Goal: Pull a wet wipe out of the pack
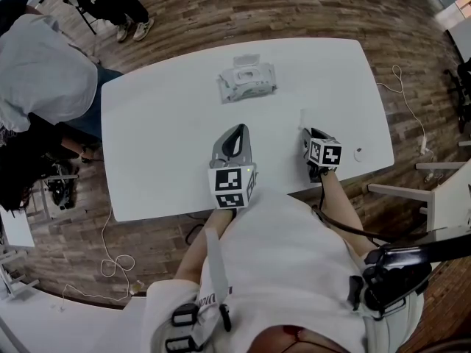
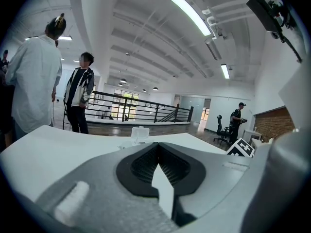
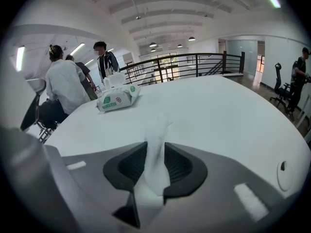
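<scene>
I see the wet-wipe pack lying flat on the far half of the white table. It is a soft white plastic pouch with green print on its side, and its flip lid is tipped open on top. The pulled wet wipe, a thin, crumpled white sheet, is well apart from the pack, near my edge of the table. It stands as a loose upright strip between the parted jaws of my right gripper — its top end rises just past the tips, and its lower end bunches behind the pads. From the head view it is white on white, and I can barely make it out.
</scene>
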